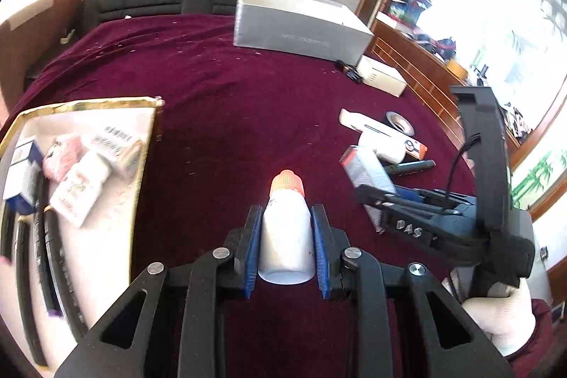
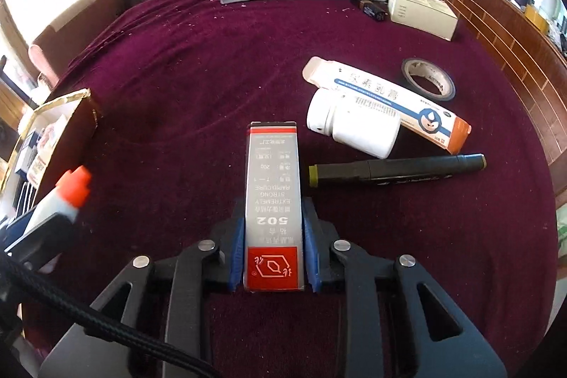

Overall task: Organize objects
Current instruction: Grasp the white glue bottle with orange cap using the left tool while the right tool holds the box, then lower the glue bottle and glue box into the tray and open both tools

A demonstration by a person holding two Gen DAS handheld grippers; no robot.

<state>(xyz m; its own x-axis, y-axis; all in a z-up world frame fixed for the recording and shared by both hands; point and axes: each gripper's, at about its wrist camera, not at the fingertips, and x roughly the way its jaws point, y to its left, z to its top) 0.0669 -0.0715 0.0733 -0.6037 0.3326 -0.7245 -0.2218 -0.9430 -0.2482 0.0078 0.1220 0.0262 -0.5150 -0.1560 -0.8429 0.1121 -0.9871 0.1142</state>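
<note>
Both your tongs are loaded above the maroon cloth [image 2: 198, 66].

Your left gripper [image 1: 286, 236] is clenched on the white bottle [image 1: 287, 236], orange cap pointing forward (the gold-rimmed box [image 1: 140, 165] sits just to its left). Your right gripper [image 2: 273, 238] grips the 502 glue box [image 2: 273, 197] lengthwise between its blue pads [image 2: 236, 247]; ahead and right lie the white jar [image 2: 351, 124], marker [image 2: 397, 169], ointment carton [image 2: 386, 101] and tape roll [image 2: 428, 78].
</note>
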